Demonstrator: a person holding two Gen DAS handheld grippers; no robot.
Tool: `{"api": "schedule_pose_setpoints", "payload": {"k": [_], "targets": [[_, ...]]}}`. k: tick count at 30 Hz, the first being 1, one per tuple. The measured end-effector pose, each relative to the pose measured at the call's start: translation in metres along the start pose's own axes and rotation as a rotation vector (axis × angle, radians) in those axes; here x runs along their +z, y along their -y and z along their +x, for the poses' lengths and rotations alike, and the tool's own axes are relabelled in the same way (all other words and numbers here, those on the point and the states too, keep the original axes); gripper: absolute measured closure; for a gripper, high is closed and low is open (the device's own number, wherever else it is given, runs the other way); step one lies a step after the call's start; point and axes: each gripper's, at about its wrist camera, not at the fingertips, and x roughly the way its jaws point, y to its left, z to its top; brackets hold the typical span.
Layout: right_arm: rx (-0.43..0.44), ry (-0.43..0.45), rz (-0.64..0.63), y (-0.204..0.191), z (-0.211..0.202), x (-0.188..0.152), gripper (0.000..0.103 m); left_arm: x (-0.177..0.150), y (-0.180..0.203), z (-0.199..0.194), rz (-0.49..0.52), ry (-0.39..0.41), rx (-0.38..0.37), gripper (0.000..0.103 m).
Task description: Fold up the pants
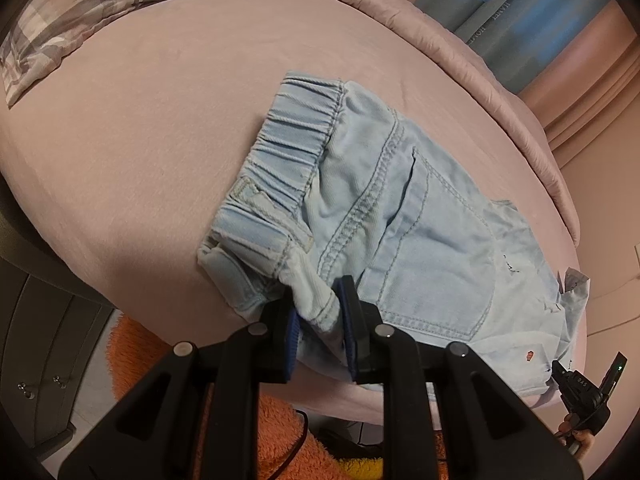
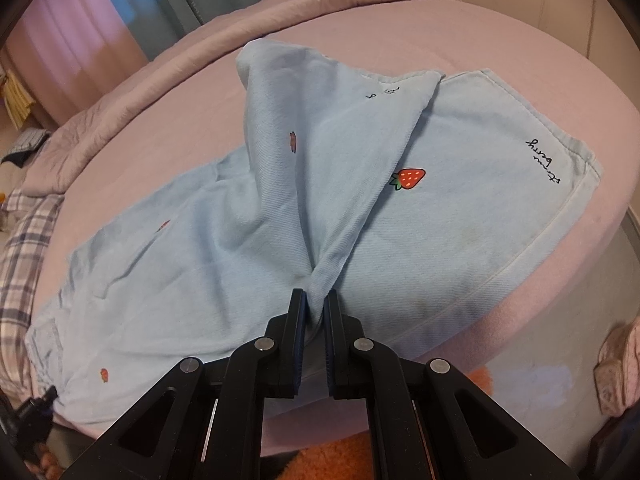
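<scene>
Currently, step in hand: a lengthwise fold of the pants (image 1: 400,208) is being set up; both near edges are gripped, no fold is laid yet.
Pants location: spread on the pink bed (image 1: 120,140), waistband (image 1: 280,148) end toward the plaid pillow (image 1: 80,4), leg hems (image 2: 520,128) toward the other end, near edge close to the bed's side.
Left gripper (image 1: 320,316): jaws pinched on a bunched bit of fabric just below the waistband, at the near edge.
Right gripper (image 2: 316,312): jaws pressed nearly together on a thin ridge of leg fabric, which is pulled up into a tented crease.
Leg state: one leg is partly lapped over the other near the strawberry print (image 2: 408,178); not flat.
Next move, judged: both held edges need to be lifted together and carried across to the far edge, kept taut between the grippers so the legs stack evenly.
Caution: the tented crease is likely to be folded in unless tension is kept.
</scene>
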Motion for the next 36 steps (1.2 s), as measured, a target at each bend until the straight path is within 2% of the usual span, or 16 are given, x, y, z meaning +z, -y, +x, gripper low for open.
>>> {"api": "schedule_pose_setpoints", "payload": {"k": [8,10,14,15,22,26,31,36], "targets": [[0.015,-0.008,0.014,0.003,-0.002,0.002,0.099,0.0,0.001,0.0,0.003,0.002,0.004,0.082],[0.011,-0.009,0.01,0.004,-0.005,0.004,0.094,0.0,0.002,0.0,0.003,0.002,0.006,0.082],[-0.013,0.026,0.003,0.005,-0.016,0.006,0.059,0.0,0.002,0.0,0.006,0.003,0.008,0.082],[-0.017,0.038,0.01,0.007,-0.019,0.007,0.056,0.0,0.003,0.0,0.006,0.003,0.009,0.082],[-0.037,0.068,0.067,0.03,-0.032,0.019,0.055,0.001,0.002,0.001,-0.001,0.001,0.007,0.082],[-0.032,0.092,0.099,0.042,-0.039,0.034,0.043,0.0,0.002,0.001,0.0,0.006,0.012,0.082],[-0.024,0.122,0.127,0.042,-0.04,0.044,0.043,0.0,0.004,0.001,0.006,0.005,0.021,0.081],[0.006,0.09,0.141,0.042,-0.03,0.043,0.043,0.001,0.005,0.002,0.008,0.003,0.027,0.081]]}}
